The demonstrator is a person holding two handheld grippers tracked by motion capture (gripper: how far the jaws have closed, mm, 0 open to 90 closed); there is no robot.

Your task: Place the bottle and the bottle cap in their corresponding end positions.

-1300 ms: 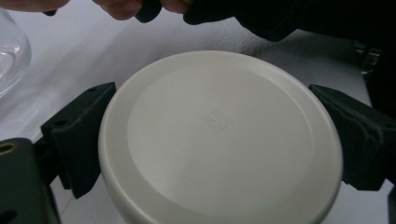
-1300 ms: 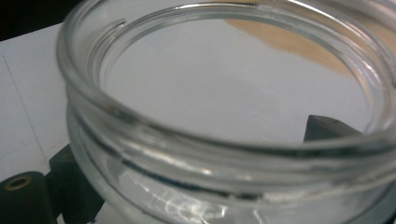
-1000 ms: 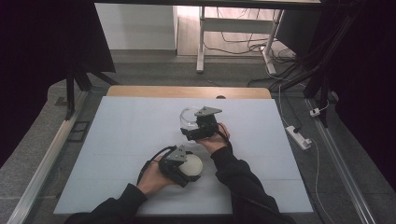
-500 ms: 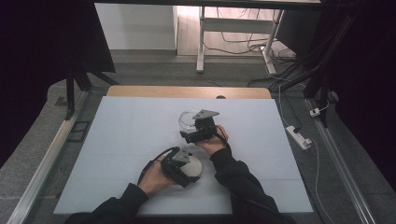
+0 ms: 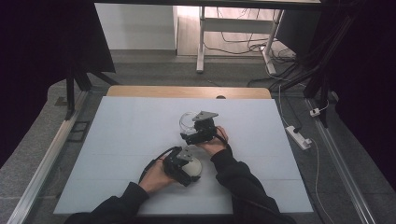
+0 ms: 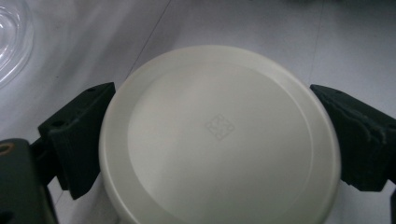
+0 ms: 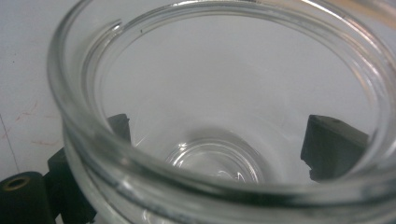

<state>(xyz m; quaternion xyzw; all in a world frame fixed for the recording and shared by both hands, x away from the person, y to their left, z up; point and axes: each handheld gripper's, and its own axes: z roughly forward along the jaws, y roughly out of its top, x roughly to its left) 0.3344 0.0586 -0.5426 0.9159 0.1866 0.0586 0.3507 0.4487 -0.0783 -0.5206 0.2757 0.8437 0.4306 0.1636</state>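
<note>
Left tool [image 6: 219, 135] clamped the light, stiff lid [image 6: 219, 135] by its rim; right tool [image 7: 219, 140] clamped the slippery, fragile glass jar [image 7: 224, 116] round its body.

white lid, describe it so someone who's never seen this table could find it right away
On the pale table, look near the front edge, where the person's left hand-held gripper sits. Between its jaws lies the white lid, a flat, opaque cream disc. The only other item, the glass jar just behind it, is clear and hollow.
</note>
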